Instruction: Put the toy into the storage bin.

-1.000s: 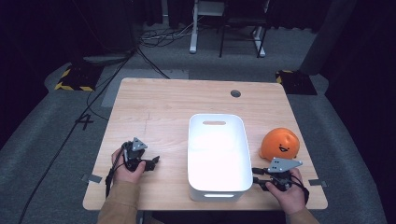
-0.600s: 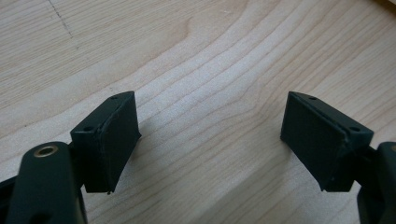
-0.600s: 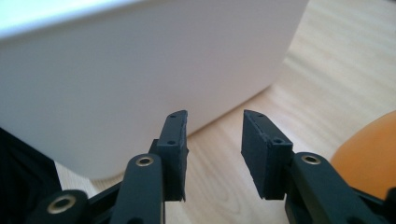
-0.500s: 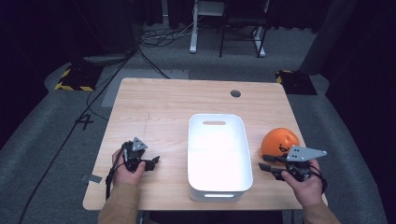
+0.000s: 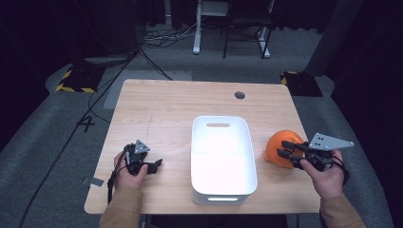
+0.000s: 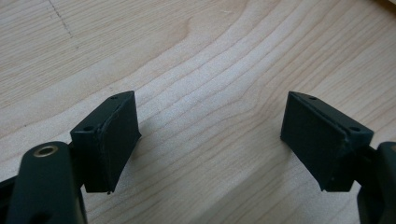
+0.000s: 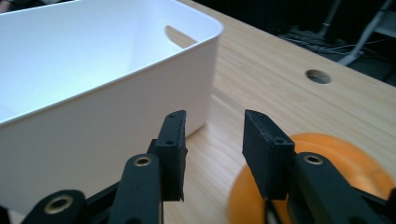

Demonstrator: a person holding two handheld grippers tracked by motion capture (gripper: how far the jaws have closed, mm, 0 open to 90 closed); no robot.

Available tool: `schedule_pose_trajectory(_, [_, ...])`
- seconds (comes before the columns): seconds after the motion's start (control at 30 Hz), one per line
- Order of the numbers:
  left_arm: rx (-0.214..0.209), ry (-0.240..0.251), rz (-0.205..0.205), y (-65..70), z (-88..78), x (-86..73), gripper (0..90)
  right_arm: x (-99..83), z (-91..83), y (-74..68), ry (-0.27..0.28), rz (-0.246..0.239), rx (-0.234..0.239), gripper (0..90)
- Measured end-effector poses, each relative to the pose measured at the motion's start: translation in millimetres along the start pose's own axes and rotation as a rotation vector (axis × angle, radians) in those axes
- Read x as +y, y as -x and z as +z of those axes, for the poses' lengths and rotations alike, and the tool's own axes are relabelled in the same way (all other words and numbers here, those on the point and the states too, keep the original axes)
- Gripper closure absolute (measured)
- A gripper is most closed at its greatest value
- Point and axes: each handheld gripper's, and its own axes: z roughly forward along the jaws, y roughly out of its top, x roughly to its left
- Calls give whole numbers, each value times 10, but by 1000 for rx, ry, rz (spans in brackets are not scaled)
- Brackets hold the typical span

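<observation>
A white bin [image 5: 223, 161] stands empty in the middle of the wooden table [image 5: 180, 104]. Just right of it lies an orange rounded object [image 5: 285, 136]. My right gripper [image 5: 282, 148] hovers over that object's near side, jaws open and pointing left toward the bin. In the right gripper view the right gripper [image 7: 215, 119] holds nothing; the orange object [image 7: 355, 163] lies below its right jaw and the bin's wall [image 7: 116, 121] is on the left. My left gripper [image 5: 158, 166] rests left of the bin. In its own view the left gripper [image 6: 212, 105] is open wide over bare wood.
A round cable hole [image 5: 240, 95] sits near the table's far edge. Behind the table, cables [image 5: 161, 40] run across the dark floor, and desk legs [image 5: 197, 28] stand there. Yellow-black floor markings [image 5: 73, 83] lie at the left.
My right gripper has risen from the table's front edge and moved back and right, ending over the orange object. The left gripper has stayed put.
</observation>
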Motion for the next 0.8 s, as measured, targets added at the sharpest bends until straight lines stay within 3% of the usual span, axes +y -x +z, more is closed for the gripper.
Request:
schedule_pose_trajectory(0.4, [0, 0, 0, 0, 0, 0, 197, -61, -150, 371, 25, 64, -94, 622])
schedule_pose_trajectory(0.8, [0, 0, 0, 0, 0, 0, 197, -207, -145, 604, 45, 131, -99, 630])
